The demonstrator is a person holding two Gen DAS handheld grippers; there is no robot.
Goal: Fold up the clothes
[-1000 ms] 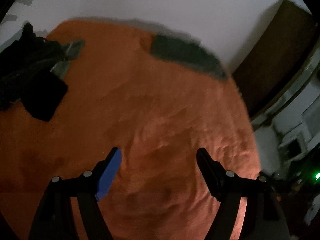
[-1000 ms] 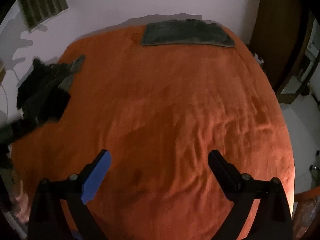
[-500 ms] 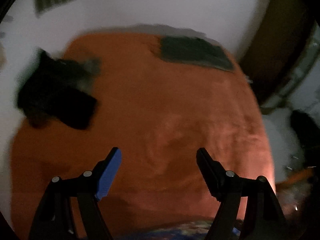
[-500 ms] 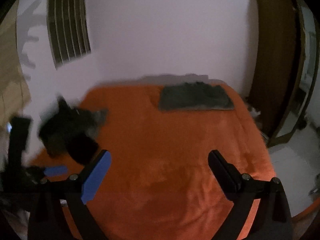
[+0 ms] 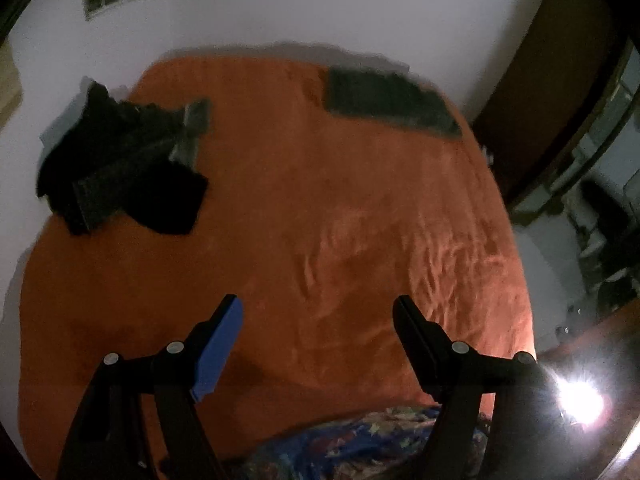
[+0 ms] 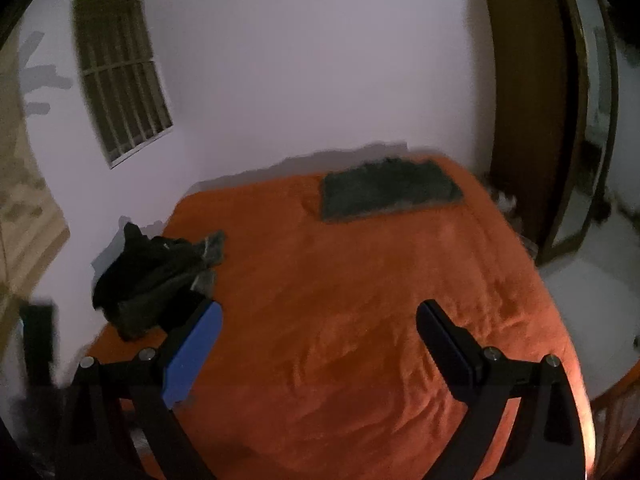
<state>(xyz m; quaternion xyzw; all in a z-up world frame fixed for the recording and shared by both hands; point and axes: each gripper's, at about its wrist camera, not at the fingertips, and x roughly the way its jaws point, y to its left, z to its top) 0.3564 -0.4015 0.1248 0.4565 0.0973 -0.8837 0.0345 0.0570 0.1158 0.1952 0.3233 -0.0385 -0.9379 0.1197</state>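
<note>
Raised and tilted back since a second ago: both views now take in the whole orange bed [image 5: 340, 220], the wall and a barred window [image 6: 120, 76], where earlier only bedcover filled them. Left gripper [image 5: 316, 320] spread wide, nothing between the jaws. Right gripper [image 6: 320, 332] likewise wide apart and empty, hanging above the cover. Dark pile of unfolded clothes [image 5: 120, 160] heaped at the bed's left edge, well apart from both tools; folded grey garment [image 5: 388, 100] lying flat near the far edge, by the wall. Likely next: reach left for one item from the pile. Risks, judged from the dim, blurred views: pinching several tangled dark layers at once, dragging the heap off the near edge, or rucking the wrinkled cover into the grip.
</note>
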